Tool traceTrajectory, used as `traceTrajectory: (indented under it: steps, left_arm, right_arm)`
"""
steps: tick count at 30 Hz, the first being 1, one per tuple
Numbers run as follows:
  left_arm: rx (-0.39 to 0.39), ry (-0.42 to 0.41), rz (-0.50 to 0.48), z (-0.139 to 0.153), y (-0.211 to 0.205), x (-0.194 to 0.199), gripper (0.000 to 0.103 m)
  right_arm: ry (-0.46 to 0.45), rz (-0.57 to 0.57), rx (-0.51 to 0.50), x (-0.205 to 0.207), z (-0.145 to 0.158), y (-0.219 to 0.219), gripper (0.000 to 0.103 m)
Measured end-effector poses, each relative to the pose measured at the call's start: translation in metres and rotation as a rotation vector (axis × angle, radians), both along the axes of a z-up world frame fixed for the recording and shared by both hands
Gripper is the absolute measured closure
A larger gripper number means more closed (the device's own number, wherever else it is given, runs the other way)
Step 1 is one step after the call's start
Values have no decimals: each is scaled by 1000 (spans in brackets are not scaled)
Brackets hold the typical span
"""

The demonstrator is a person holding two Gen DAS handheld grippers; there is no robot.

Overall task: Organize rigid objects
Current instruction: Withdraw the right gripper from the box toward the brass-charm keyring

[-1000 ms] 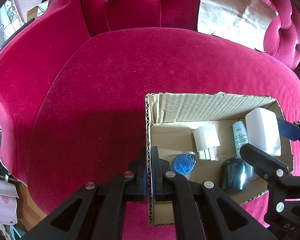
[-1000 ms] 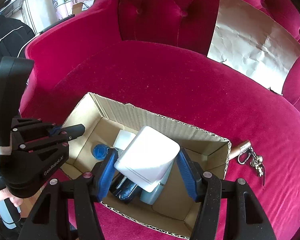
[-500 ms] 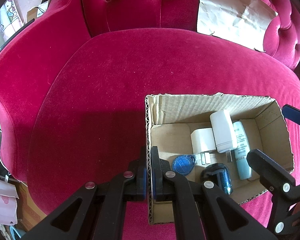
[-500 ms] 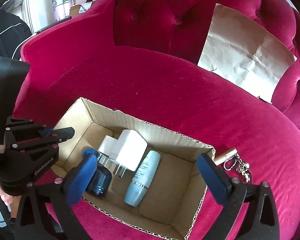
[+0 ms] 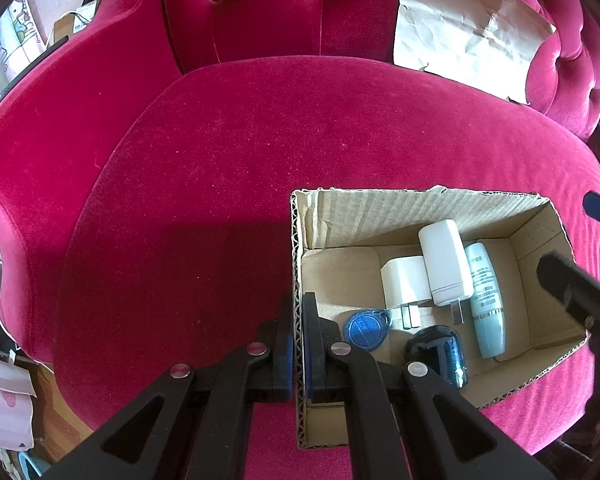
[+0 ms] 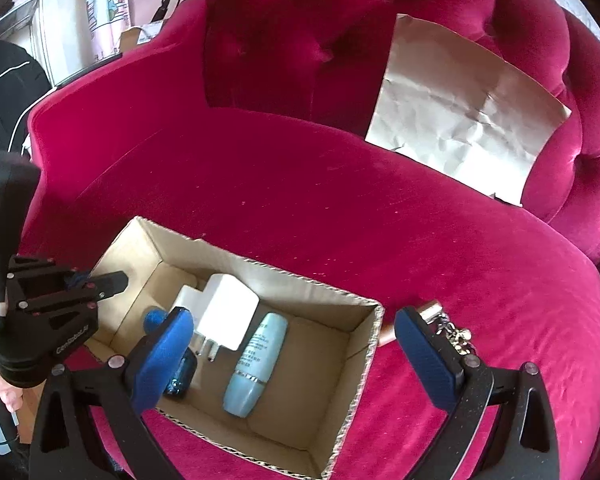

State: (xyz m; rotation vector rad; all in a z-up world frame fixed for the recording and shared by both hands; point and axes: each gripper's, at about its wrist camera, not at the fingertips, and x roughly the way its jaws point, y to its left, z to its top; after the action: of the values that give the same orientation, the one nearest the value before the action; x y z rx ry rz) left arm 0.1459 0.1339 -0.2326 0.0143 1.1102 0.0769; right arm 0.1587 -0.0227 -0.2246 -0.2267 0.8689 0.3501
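A cardboard box (image 5: 380, 216) (image 6: 340, 404) sits on the red velvet seat. My left gripper (image 5: 297, 340) (image 6: 118, 278) is shut on the box's left wall. Inside lie two white chargers (image 5: 444, 264) (image 6: 226, 312), a light blue tube (image 5: 486, 300) (image 6: 256, 364), a blue key fob (image 5: 366, 326) and a dark blue bottle (image 5: 438, 352) (image 6: 180, 376). My right gripper (image 6: 292, 356) stands wide open above the box's near side, nothing between its fingers. A metal keychain (image 6: 440, 320) lies on the seat just outside the box's right wall.
A crumpled sheet of brown paper (image 5: 472, 28) (image 6: 468, 112) leans against the tufted backrest at the far right. The wide seat cushion (image 5: 220, 184) spreads left of and behind the box. A hand (image 6: 4, 396) holds the left gripper's handle.
The right gripper opened and let go of the larger white charger, which now lies in the box over the smaller one. The right gripper then drew back a little; the left stayed put.
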Motion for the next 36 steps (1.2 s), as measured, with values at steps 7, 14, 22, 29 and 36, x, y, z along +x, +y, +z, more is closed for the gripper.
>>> traceTrajectory:
  steps: [7, 14, 22, 29, 36]
  left_arm:
    - [-2, 1, -1, 0, 0, 0, 100]
    - [-2, 4, -6, 1, 0, 0, 100]
    - [2, 6, -10, 1, -1, 2, 100]
    - [7, 8, -16, 0, -4, 3, 100]
    - [7, 8, -17, -1, -4, 3, 100]
  right_arm:
    - [-19, -44, 4, 9, 8, -20, 0]
    - [-33, -101, 9, 20, 15, -46, 0]
    - [-30, -170, 10, 32, 16, -78, 0]
    - [-5, -208, -11, 41, 2, -97, 0]
    - [12, -236, -11, 47, -15, -113, 0]
